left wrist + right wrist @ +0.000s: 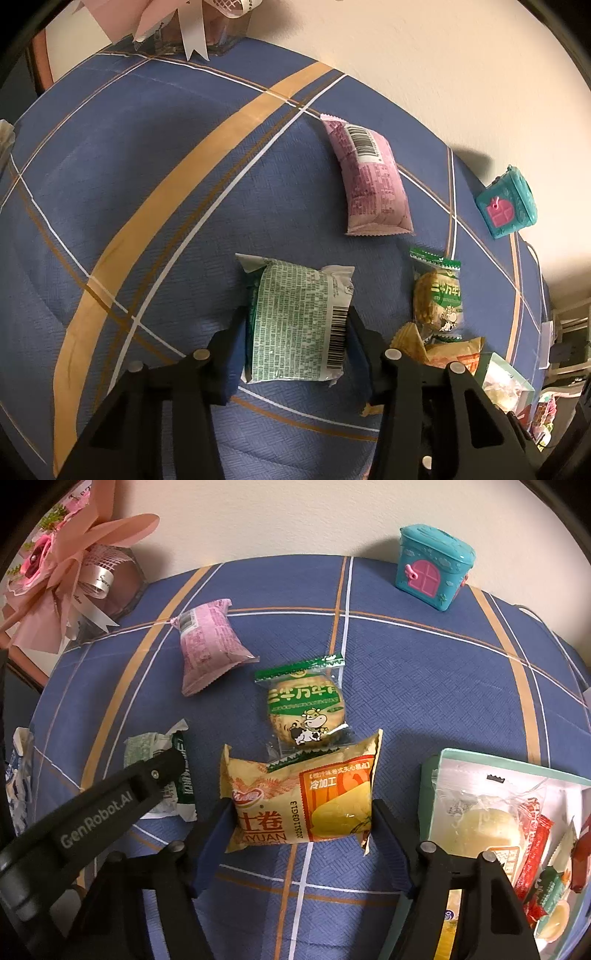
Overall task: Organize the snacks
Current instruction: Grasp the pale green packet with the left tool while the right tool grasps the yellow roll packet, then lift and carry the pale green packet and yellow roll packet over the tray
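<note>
Snacks lie across your blue-checked worktop (424, 672); the snack box (524, 771) sits at four o'clock. Your right gripper (301, 823) has its fingers clamped on the yellow packet (301, 797), long axis crosswise. Your left gripper (295, 332) pinches the green packet (295, 321) likewise.

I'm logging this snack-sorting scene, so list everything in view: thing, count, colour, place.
green snack pack: 1, green and white, between the left gripper's fingers.
yellow snack pack: 1, yellow and orange, between the right gripper's fingers.
cow cracker pack: 1, green and clear, just behind the yellow pack.
pink snack pack: 1, pink, far left of centre.
storage box: 1, pale green rim, front right, holding several snacks.
toy house: 1, teal with pink door, back right.
bouquet: 1, pink, back left.
tablecloth: 1, blue plaid, under everything.
left gripper: 1, black, shut on the green pack.
right gripper: 1, black, shut on the yellow pack.
</note>
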`<move>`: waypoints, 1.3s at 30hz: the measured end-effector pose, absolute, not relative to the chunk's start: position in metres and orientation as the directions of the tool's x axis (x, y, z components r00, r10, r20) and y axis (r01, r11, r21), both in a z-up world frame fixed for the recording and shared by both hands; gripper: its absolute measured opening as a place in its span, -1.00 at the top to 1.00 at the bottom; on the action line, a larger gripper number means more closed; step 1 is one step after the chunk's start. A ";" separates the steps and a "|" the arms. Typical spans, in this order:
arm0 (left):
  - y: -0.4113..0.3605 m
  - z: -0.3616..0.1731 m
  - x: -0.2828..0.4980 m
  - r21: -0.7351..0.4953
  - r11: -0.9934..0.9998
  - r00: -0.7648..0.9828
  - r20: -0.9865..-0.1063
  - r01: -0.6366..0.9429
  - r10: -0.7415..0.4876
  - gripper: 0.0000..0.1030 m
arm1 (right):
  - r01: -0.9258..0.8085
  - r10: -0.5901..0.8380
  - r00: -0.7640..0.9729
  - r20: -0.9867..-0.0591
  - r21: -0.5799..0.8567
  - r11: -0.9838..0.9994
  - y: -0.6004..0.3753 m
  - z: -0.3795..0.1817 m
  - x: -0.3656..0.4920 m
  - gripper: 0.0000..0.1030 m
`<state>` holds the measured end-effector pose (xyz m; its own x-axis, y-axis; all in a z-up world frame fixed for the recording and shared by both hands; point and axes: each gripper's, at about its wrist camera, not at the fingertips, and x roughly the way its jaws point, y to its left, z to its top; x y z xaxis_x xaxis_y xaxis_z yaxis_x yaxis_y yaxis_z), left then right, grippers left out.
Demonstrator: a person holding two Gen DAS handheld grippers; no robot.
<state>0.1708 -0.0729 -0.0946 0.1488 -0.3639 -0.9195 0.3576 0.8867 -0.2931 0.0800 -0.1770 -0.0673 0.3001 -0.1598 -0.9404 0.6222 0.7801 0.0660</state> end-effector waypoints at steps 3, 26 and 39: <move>-0.072 -0.093 0.172 -0.297 0.887 0.151 -0.918 0.353 -0.368 0.02 | 0.623 -0.160 0.307 -0.938 0.072 0.779 -0.177 -0.064 0.079 -0.40; -0.062 -0.003 0.141 -0.324 0.851 0.231 -0.867 0.414 -0.442 0.02 | 0.651 -0.215 0.362 -0.907 0.081 0.755 -0.179 0.004 0.043 -0.39; -0.068 0.046 0.093 -0.290 0.816 0.291 -0.831 0.499 -0.474 0.02 | 0.706 -0.284 0.368 -0.885 0.068 0.705 -0.179 0.053 -0.009 -0.39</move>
